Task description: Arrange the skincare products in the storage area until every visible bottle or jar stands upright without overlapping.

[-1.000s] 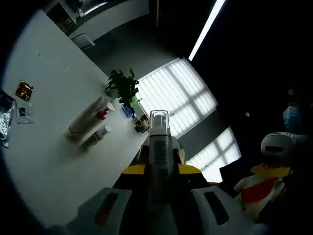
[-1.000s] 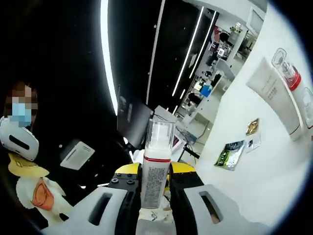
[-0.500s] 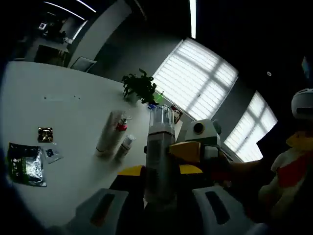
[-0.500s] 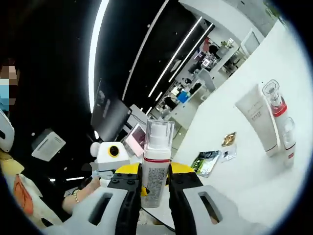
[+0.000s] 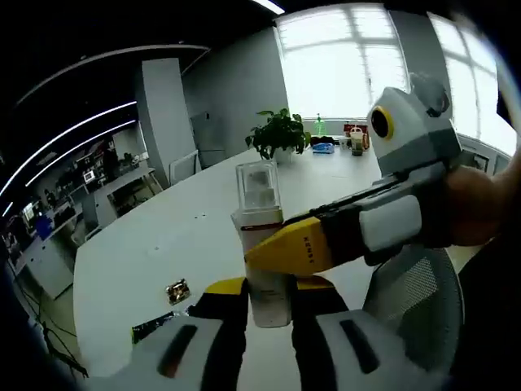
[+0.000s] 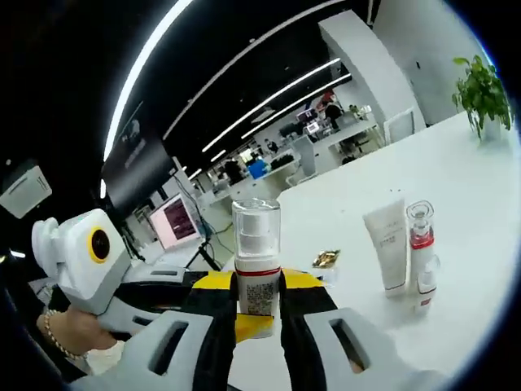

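Bottles are clamped upright over the white table (image 6: 480,175): a clear-capped bottle (image 5: 262,244) in the left gripper (image 5: 269,314), a red-banded bottle (image 6: 257,265) in the right gripper (image 6: 256,314).

Daylight pours through the far windows (image 5: 350,57) in the left gripper view, blowing them out to white glare. Ceiling light strips (image 6: 155,57) streak the dim room in the right gripper view. Fisheye bending curves the edges; the near jaws look soft
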The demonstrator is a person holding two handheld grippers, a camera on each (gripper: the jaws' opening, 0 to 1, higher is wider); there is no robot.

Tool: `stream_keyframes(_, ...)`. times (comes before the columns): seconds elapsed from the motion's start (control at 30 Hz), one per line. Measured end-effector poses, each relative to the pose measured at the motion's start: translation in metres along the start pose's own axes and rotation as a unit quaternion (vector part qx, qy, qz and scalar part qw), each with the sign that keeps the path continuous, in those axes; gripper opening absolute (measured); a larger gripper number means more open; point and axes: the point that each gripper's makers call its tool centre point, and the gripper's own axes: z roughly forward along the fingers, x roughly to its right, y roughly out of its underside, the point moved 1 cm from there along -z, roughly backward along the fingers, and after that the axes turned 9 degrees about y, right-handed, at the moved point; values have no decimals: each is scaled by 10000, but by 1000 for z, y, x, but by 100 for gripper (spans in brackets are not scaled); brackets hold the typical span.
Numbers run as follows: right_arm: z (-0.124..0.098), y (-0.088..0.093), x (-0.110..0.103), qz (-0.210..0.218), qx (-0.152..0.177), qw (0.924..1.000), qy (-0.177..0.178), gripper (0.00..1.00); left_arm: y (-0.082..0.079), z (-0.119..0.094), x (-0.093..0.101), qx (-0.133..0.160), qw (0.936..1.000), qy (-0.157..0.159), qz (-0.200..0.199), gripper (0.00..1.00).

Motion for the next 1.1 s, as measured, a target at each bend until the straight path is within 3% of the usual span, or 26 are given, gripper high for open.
stream_keyframes(0.07,-1,2,-1,-170,-73,9998,-46,19,3,0,0,28,9993,220,-310,19)
stream_keyframes(0.1,-1,2,-1,-213,-50,9997,-101,19,2,-1,2,191,9973,427,-564,19)
stream_keyframes(0.23,-8,-2,-17,-641,-18,9932,-973,21,1,-7,7,476,9852,1115,-1208,19)
stream_keyframes(0.27,-13,-5,-22,-609,3,9897,-1296,22,-3,-12,14,623,9779,1497,-1321,19)
stream_keyframes(0.37,-25,-12,-33,-503,-77,9767,-2086,23,-10,-28,18,845,9574,2166,-1710,19)
stream_keyframes(0.47,-39,-18,-42,-522,-153,9610,-2712,23,-15,-40,26,892,9394,2774,-1808,19)
stream_keyframes(0.63,-57,-23,-56,-540,-242,9370,-3442,21,-24,-55,45,902,9171,3497,-1688,19)
stream_keyframes(0.67,-62,-22,-61,-485,-312,9303,-3622,21,-25,-59,51,892,9073,3732,-1719,19)
stream_keyframes(0.77,-68,-22,-70,-581,-297,9232,-3787,22,-24,-62,54,975,9016,3897,-1607,19)
stream_keyframes(0.8,-70,-21,-74,-609,-312,9195,-3871,22,-25,-64,59,970,8962,4032,-1576,19)
stream_keyframes(0.9,-75,-22,-82,-619,-275,9176,-3917,21,-26,-64,63,1012,8919,4133,-1531,19)
stream_keyframes(1.0,-70,-22,-78,-717,-268,9294,-3611,20,-25,-62,59,1024,8928,4093,-1582,19)
stream_keyframes(1.07,-63,-24,-73,-1007,-101,9406,-3241,19,-24,-54,46,1080,9105,3725,-1436,19)
stream_keyframes(1.1,-59,-24,-70,-1183,-52,9462,-3012,19,-24,-51,43,1111,9146,3612,-1436,20)
